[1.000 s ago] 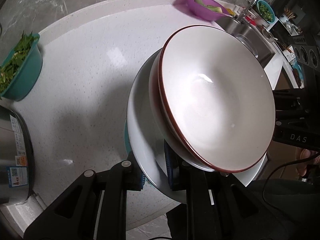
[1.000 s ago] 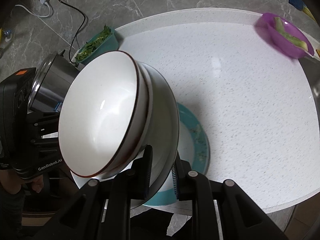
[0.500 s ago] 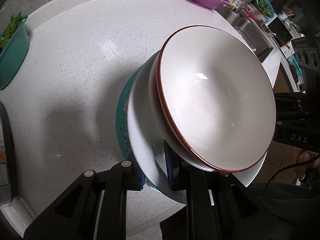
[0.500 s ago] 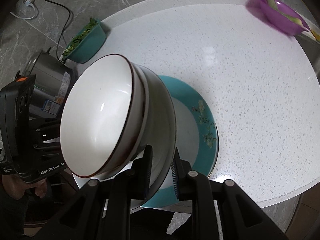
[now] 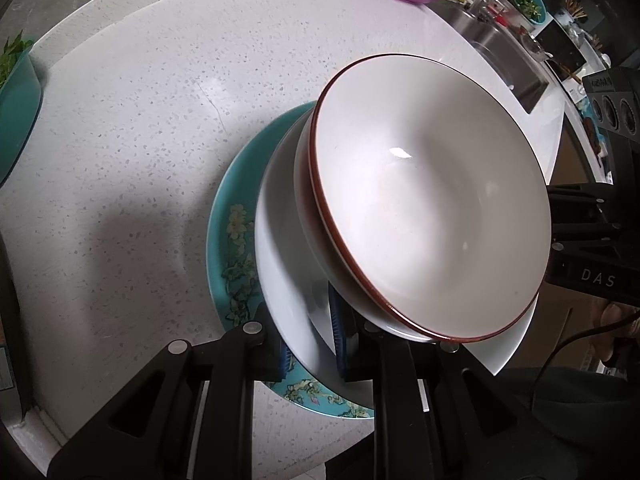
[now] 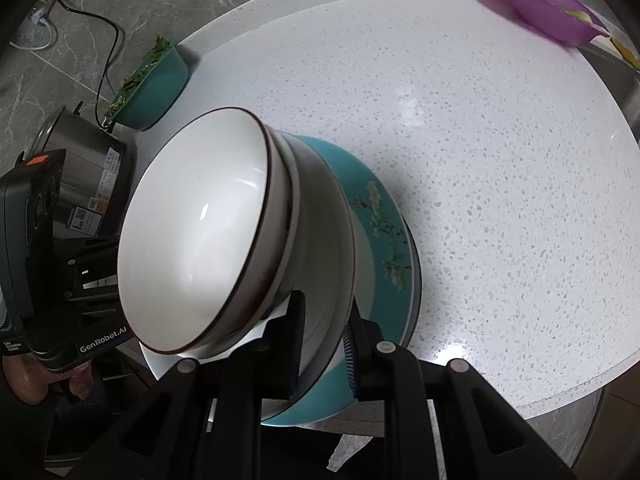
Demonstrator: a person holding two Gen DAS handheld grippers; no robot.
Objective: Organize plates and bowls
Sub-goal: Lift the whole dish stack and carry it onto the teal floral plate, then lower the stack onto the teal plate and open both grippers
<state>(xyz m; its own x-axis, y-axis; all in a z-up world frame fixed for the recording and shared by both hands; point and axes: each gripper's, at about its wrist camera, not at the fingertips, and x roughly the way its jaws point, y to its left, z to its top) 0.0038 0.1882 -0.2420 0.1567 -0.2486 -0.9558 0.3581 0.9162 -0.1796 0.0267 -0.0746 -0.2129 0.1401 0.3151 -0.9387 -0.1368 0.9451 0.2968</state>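
Observation:
A white plate [image 5: 280, 264] carries nested white bowls with a brown rim [image 5: 432, 200]. My left gripper [image 5: 312, 340] is shut on the plate's near edge. My right gripper [image 6: 320, 344] is shut on the opposite edge of the same plate [image 6: 324, 248], with the bowls [image 6: 200, 248] on it. The stack hangs just over a teal floral plate [image 5: 232, 240] that lies on the white round table [image 5: 140, 120]; it also shows in the right wrist view [image 6: 384, 240]. I cannot tell whether the stack touches it.
A teal bowl of greens [image 6: 152, 80] and a steel pot [image 6: 88, 176] stand at the table's left edge. A purple bowl [image 6: 548, 16] sits at the far right, beside a sink [image 5: 504, 52]. A power cord [image 6: 104, 52] runs down the wall.
Both grippers have carried the plate and bowls forward and down over the teal plate, which has come much more into view. Both grips are unchanged.

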